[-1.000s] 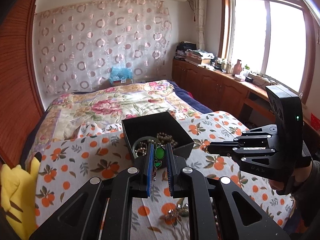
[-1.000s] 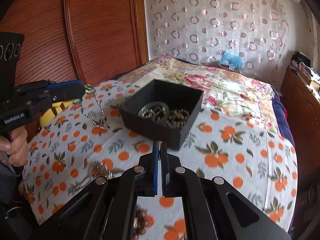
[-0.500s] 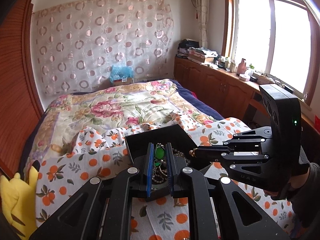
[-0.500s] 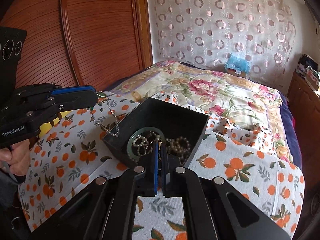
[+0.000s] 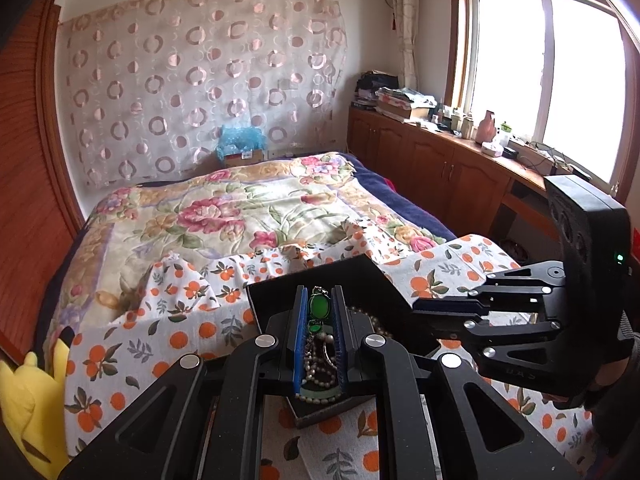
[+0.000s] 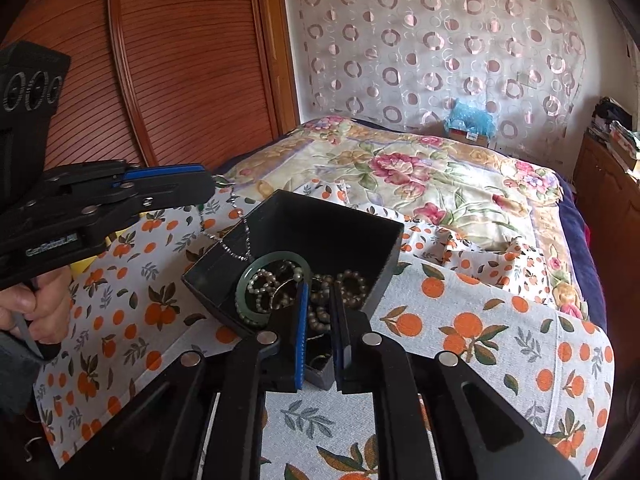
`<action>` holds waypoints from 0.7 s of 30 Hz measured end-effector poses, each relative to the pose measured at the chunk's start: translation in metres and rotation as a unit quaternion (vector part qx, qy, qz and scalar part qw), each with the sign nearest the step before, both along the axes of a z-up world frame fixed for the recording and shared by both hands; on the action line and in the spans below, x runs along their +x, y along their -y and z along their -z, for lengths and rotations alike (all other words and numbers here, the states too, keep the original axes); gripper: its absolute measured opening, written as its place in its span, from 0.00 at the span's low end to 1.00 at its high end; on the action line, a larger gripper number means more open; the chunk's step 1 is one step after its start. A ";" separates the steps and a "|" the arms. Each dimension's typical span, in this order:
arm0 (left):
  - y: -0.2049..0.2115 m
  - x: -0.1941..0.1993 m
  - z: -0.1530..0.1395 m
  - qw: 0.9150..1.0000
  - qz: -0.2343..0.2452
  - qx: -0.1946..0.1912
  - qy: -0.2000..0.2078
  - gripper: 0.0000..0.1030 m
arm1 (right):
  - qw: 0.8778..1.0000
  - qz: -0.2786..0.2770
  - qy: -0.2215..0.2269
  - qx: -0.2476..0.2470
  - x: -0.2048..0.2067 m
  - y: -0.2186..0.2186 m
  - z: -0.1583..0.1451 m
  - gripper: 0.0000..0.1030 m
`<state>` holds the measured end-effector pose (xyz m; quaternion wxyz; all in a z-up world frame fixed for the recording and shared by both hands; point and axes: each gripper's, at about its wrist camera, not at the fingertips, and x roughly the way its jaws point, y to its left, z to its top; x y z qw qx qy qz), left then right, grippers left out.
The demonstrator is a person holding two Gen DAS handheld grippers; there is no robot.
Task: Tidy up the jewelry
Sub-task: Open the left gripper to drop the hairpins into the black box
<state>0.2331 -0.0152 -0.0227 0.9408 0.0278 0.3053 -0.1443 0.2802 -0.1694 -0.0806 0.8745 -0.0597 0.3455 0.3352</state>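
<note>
A black box (image 6: 352, 228) sits on the orange-print cloth (image 6: 500, 340). It holds a green bangle (image 6: 245, 280) and pearl strands (image 6: 352, 284). My left gripper (image 5: 319, 300) is shut on a green-stone pendant (image 5: 319, 306), just above the box (image 5: 332, 276). In the right wrist view the pendant's silver chain (image 6: 240, 236) hangs from the left gripper (image 6: 208, 188) over the box's left rim. My right gripper (image 6: 318, 292) is slightly open and empty, with its tips over the box's near edge. It shows at the right of the left wrist view (image 5: 420, 308).
The cloth lies on a bed with a floral quilt (image 5: 224, 216). A yellow plush toy (image 5: 28, 408) sits at the bed's left edge. A wooden sliding door (image 6: 160, 60) stands on the left and wooden cabinets (image 5: 440, 172) under the window on the right.
Both grippers have moved forward to the box. The pendant has travelled from in front of the box to over it. The right gripper has opened slightly.
</note>
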 end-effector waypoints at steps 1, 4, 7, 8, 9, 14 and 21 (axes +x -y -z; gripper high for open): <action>0.001 0.002 0.000 1.000 0.001 0.001 0.000 0.11 | 1.000 0.001 0.001 0.000 -0.001 0.002 -0.001 0.12; 0.004 0.011 -0.001 1.000 0.001 0.004 0.003 0.11 | 1.000 0.004 0.001 0.000 -0.003 0.005 -0.001 0.12; 0.006 0.020 -0.001 1.000 0.000 0.005 0.003 0.11 | 1.000 0.007 -0.001 0.000 -0.004 0.008 0.000 0.12; 0.006 0.022 -0.001 1.000 -0.001 0.007 0.003 0.11 | 1.000 0.007 -0.002 -0.001 -0.005 0.009 0.001 0.12; 0.007 0.024 -0.001 1.000 -0.001 0.008 0.003 0.11 | 1.000 0.008 -0.002 -0.001 -0.006 0.010 0.001 0.12; 0.007 0.029 -0.001 1.000 -0.004 0.004 -0.001 0.18 | 1.000 0.012 -0.005 -0.002 -0.010 0.014 0.003 0.12; 0.005 0.015 0.000 1.000 -0.007 0.006 0.003 0.48 | 1.000 0.018 -0.006 -0.003 -0.026 0.022 0.005 0.12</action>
